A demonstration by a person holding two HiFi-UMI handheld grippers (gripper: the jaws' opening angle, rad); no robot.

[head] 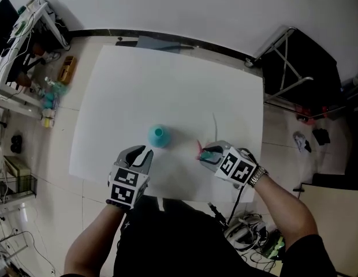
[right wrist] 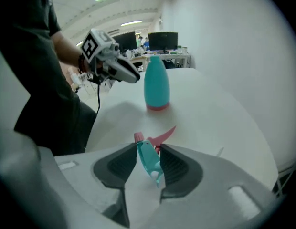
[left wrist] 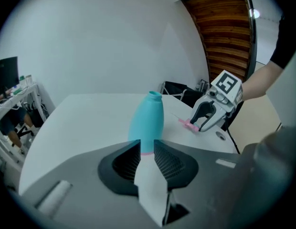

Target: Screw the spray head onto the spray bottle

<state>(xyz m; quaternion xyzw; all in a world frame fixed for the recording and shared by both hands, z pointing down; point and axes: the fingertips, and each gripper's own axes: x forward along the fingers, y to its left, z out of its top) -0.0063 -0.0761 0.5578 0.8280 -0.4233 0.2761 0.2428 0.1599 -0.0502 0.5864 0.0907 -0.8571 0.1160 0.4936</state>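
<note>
A teal spray bottle (head: 158,135) with no head stands upright on the white table (head: 167,79). My left gripper (head: 145,153) sits just short of it, jaws a narrow gap apart and empty; in the left gripper view the bottle (left wrist: 148,120) rises just beyond the tips. My right gripper (head: 203,153) is to the bottle's right, low over the table. Its pads close on the teal and pink spray head (right wrist: 148,159), whose pink trigger sticks out forward. The thin dip tube (head: 214,123) trails away across the table. The bottle (right wrist: 156,86) stands apart from the head.
A cluttered shelf rack (head: 29,51) stands on the floor to the left. A black folding frame (head: 297,62) is at the right. Cables and small items (head: 248,235) lie on the floor by the table's near right corner. The table's near edge is close to my body.
</note>
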